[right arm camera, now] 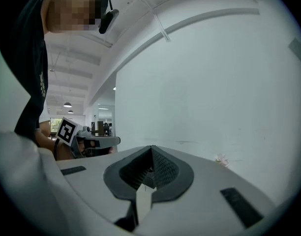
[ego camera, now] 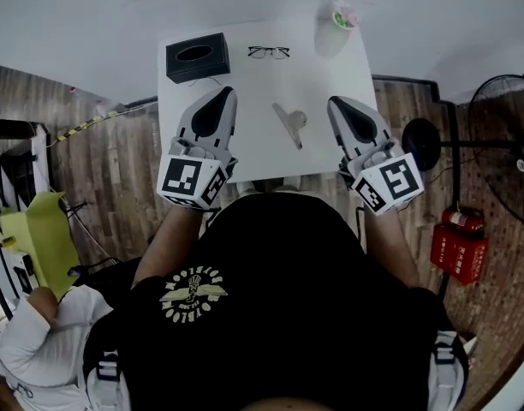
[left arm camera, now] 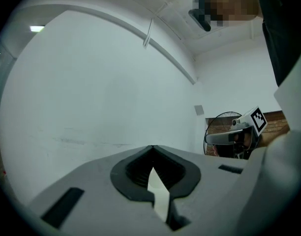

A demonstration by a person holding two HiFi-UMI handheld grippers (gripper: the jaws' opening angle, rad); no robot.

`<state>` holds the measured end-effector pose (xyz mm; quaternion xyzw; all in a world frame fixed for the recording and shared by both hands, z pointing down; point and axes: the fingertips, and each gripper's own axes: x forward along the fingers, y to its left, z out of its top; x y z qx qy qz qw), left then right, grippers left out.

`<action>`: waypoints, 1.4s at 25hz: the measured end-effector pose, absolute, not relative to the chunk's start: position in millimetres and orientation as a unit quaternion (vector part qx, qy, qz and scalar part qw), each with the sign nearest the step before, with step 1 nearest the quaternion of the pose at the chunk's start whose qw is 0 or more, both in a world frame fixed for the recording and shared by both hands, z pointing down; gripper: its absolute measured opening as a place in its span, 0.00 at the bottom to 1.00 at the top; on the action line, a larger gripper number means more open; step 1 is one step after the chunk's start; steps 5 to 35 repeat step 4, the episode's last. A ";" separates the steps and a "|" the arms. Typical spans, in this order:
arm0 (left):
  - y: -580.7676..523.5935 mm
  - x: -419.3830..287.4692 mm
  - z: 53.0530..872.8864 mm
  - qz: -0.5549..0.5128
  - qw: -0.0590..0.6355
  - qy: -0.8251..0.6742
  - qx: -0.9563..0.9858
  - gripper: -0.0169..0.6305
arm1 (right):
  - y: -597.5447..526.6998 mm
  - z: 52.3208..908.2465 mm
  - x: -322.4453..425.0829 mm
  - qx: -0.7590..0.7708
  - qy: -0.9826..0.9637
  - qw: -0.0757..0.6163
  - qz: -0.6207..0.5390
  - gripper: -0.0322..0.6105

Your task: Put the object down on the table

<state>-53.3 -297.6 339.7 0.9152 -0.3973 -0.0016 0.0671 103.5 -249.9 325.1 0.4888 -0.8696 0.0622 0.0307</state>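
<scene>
Left gripper [ego camera: 225,92], right gripper [ego camera: 335,103] — both closed, empty.
You hold them side by side over the near edge of the bench [ego camera: 262,84], pointing away from you, jaws together on nothing; the grey object [ego camera: 290,124] lies on the bench between them — untouched.

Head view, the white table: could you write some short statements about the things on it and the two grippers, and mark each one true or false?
1. The black tissue box stands at the table's far left corner. True.
2. The eyeglasses lie on top of the tissue box. False: they lie on the table, to the right of the box.
3. The right gripper holds the small metal object. False: its jaws are shut and empty; the object lies on the table between the grippers.
4. The left gripper holds nothing. True.
5. A cup stands at the far right corner. True.
</scene>
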 end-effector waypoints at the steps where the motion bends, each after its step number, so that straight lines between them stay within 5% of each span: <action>1: -299.1 -55.9 341.0 -0.002 0.068 -0.395 0.916 0.04 | -251.1 325.8 101.3 0.491 -0.868 0.033 0.062 0.05; 35: -304.0 -63.0 345.2 -0.003 0.069 -0.388 0.919 0.04 | -256.0 328.0 95.0 0.501 -0.863 0.036 0.061 0.05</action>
